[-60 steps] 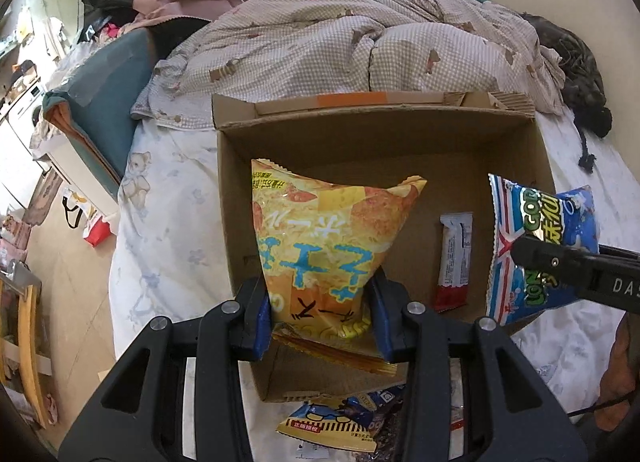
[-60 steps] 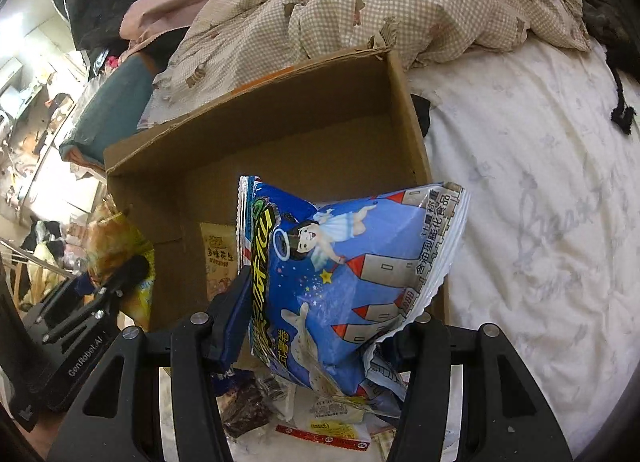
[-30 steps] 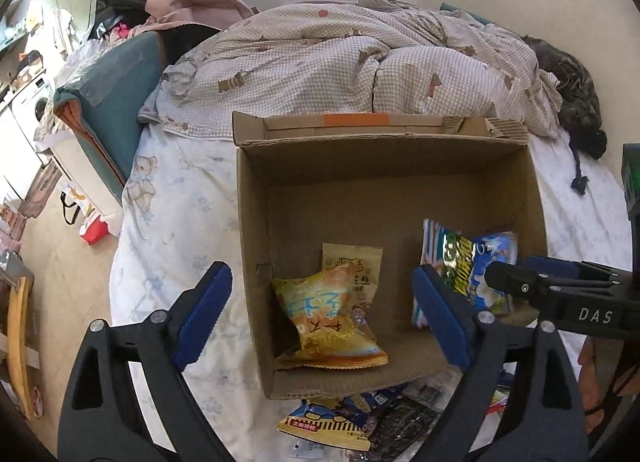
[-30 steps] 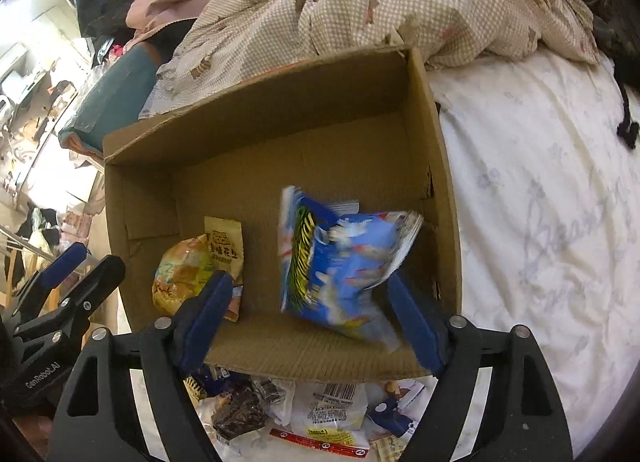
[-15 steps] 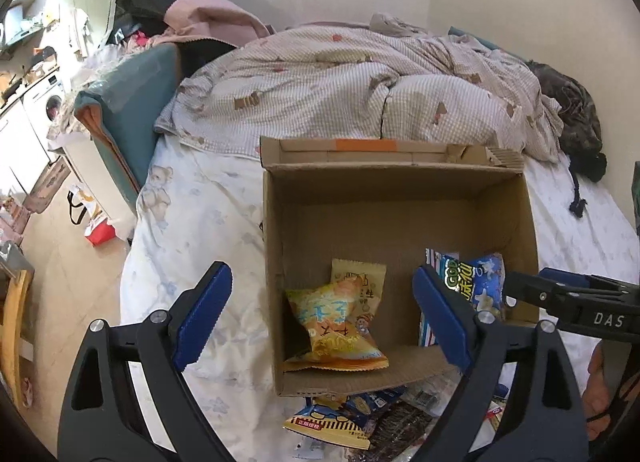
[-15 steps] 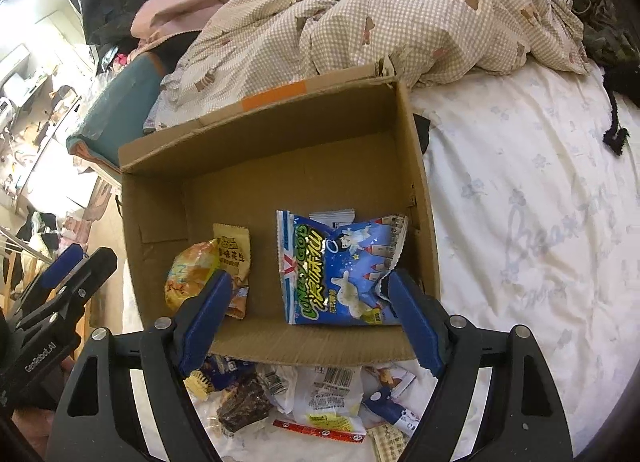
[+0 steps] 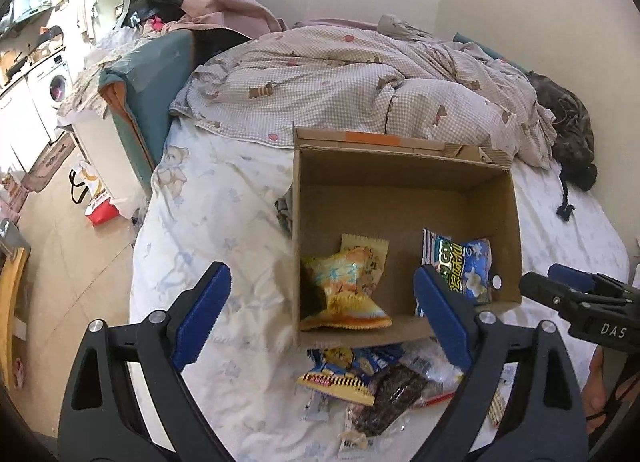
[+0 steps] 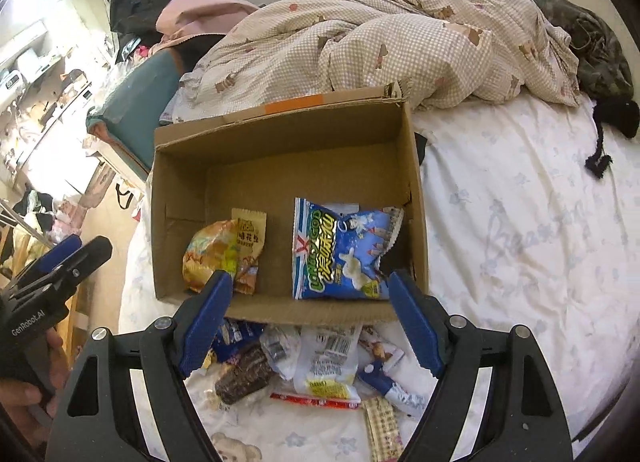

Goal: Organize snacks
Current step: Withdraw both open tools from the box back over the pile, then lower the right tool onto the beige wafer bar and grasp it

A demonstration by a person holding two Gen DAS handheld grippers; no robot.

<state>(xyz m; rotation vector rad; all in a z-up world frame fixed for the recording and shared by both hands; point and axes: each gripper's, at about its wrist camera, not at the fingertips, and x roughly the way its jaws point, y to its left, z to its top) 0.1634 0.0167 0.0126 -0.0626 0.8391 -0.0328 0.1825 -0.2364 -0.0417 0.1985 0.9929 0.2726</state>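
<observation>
Standing open on the bed sheet, the cardboard box serves as the collecting point for the snacks, its flaps clear so packets can drop straight in.

- Yellow-orange snack bag — lies on the box floor at the left side, overlapping a small tan packet; apparently let fall there rather than arranged.
- Blue snack bag — lies on the box floor toward the right wall, apart from the yellow one, label up.
- Loose snack pile — dark bar, clear wrappers, small sachets, heaped on the sheet just in front of the box's near wall; judged the unsorted remainder.
- Left gripper — jaws spread wide, nothing between the blue pads; it hangs over the box's near left corner.
- Right gripper — jaws likewise wide apart and empty, poised above the near wall and the pile.

Both empty over the pile — the likely next step is another pick.
</observation>
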